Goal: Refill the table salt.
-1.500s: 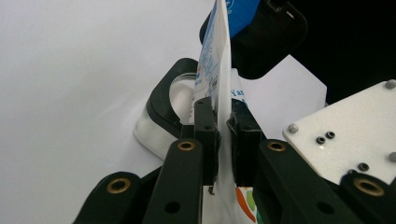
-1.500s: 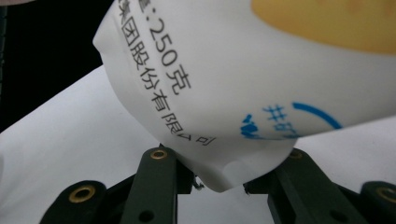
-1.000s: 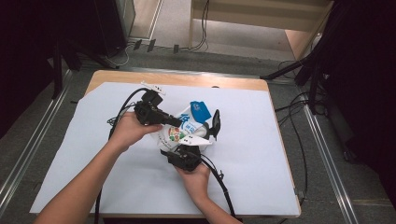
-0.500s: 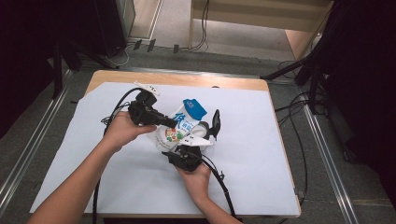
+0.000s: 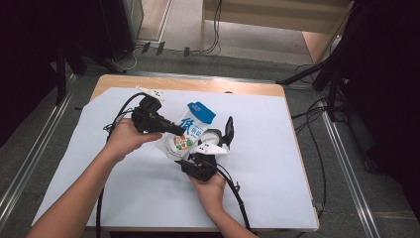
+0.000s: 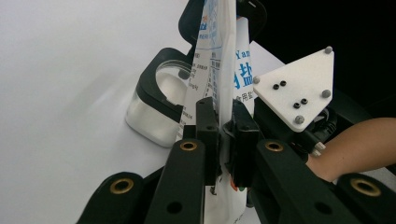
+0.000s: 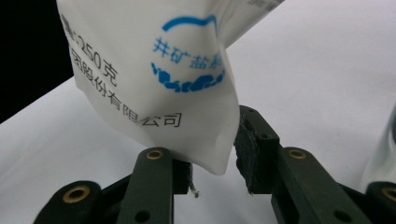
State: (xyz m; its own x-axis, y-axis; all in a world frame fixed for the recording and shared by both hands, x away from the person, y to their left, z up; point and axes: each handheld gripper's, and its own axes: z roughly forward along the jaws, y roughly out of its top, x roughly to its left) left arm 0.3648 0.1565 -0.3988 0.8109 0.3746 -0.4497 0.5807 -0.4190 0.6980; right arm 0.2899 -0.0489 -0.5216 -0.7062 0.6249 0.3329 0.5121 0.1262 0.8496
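A white salt bag [image 5: 190, 130] with a blue top and blue print is held tilted above the white sheet, blue end away from me. My left gripper [image 5: 179, 131] comes in from the left and is shut on the bag's thin side edge [image 6: 224, 56]. My right gripper [image 5: 197, 150] reaches up from the near side. In the right gripper view [image 7: 215, 156] the bag's full bottom corner [image 7: 154, 70] sits between its pads and touches both. A small clear jar [image 5: 214, 135] of white grains stands just right of the bag, its black lid [image 5: 228, 130] flipped up.
A white sheet [image 5: 277, 148] covers most of the wooden table [image 5: 198, 84]. Black cables trail from both grippers across the sheet toward me. Metal rails and dark floor flank the table on both sides.
The bag's blue top has shifted slightly left and up with the left gripper. The right hand has stayed where it was.
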